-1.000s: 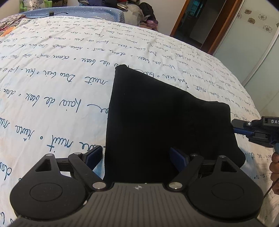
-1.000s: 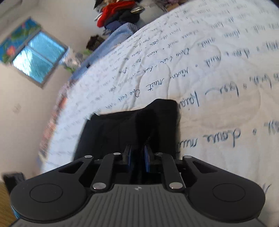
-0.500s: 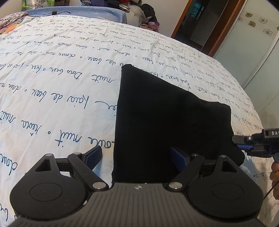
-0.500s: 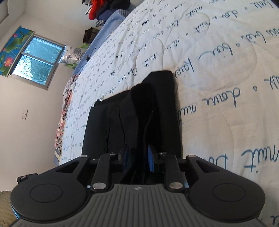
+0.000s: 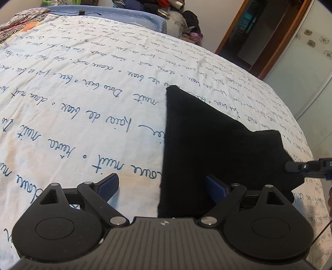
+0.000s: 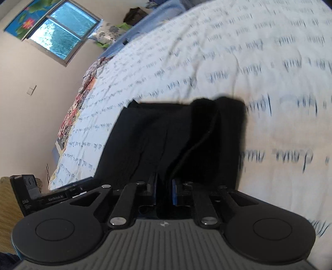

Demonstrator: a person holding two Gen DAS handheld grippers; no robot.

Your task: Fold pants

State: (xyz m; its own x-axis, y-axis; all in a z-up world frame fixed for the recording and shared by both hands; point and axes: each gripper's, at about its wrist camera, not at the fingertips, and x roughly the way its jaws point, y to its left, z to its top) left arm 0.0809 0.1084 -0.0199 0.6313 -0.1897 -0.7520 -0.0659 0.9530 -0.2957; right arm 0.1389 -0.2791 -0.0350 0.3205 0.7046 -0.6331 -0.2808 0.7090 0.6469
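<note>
The black pants (image 5: 209, 145) lie folded on the bed, a matte, soft cloth with no sheen; from the left wrist view they make a wedge, narrow and pointed at the far end and broad with a rounded corner near the right edge. In the right wrist view (image 6: 176, 143) the cloth shows long creases and a raised ridge where layers overlap.

The right gripper (image 6: 164, 191) has its blue-padded fingers (image 6: 174, 191) drawn close together and closing, with a fold of the dark cloth running up between them; whether the pads press it I cannot tell, as the cloth is black against black parts. The left gripper (image 5: 161, 187) stands wide and opening, one ribbed blue pad over the bedspread, the other over the pants' near edge, gripping nothing.

Beneath lies a white quilted bedspread (image 5: 83, 108), puffed in stitched curves and printed with blue handwriting. A blue mattress edge (image 5: 128, 16) sits beyond it, and a wooden door frame (image 5: 234, 31) farther off.
</note>
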